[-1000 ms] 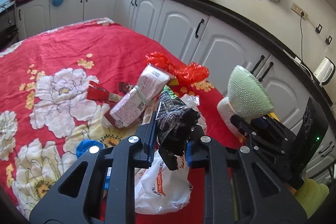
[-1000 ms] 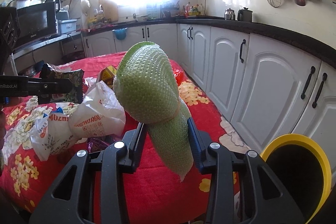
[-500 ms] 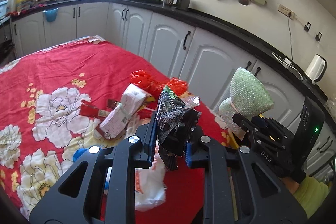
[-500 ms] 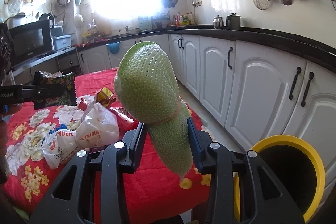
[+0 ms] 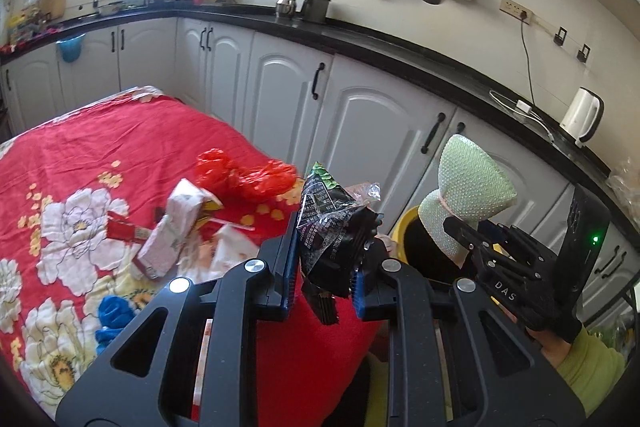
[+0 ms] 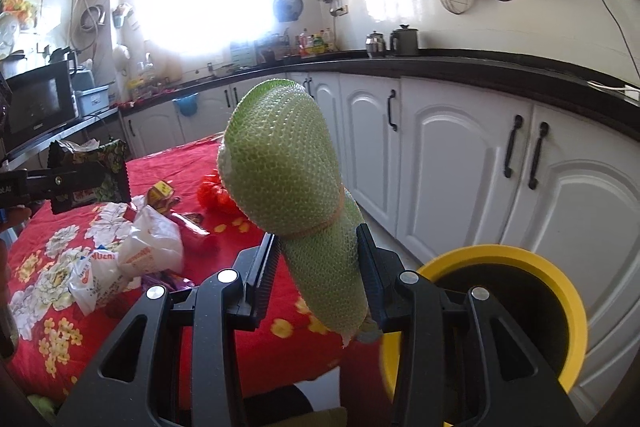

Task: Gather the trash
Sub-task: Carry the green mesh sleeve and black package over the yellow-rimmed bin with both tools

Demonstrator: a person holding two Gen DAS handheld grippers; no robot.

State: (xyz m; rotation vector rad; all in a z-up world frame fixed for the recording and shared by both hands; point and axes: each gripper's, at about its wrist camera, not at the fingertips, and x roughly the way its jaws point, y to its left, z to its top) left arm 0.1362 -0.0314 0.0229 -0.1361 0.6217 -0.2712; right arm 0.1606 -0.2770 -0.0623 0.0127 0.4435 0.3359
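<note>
My left gripper [image 5: 324, 267] is shut on a crumpled black snack wrapper [image 5: 332, 231] with a green top, held above the edge of the red floral table [image 5: 120, 147]. My right gripper [image 6: 318, 267] is shut on a green bubble-wrap roll [image 6: 288, 171] tied with a band, raised off the table. In the left wrist view the same green roll [image 5: 472, 183] and right gripper [image 5: 460, 231] hang over the yellow bin [image 5: 408, 223]. The yellow-rimmed bin [image 6: 500, 259] with its dark inside stands on the floor to the right of the table, below the roll.
More trash lies on the table: a red plastic bag [image 5: 248, 175], a white printed packet [image 5: 172, 227], a white plastic bag [image 6: 144, 251], something blue [image 5: 112, 315]. White cabinets [image 5: 360, 123] under a black counter run close behind the bin.
Both grippers have risen and moved away from the table toward the yellow bin, each keeping its item. The bin looms larger in the right wrist view and shows up in the left.
</note>
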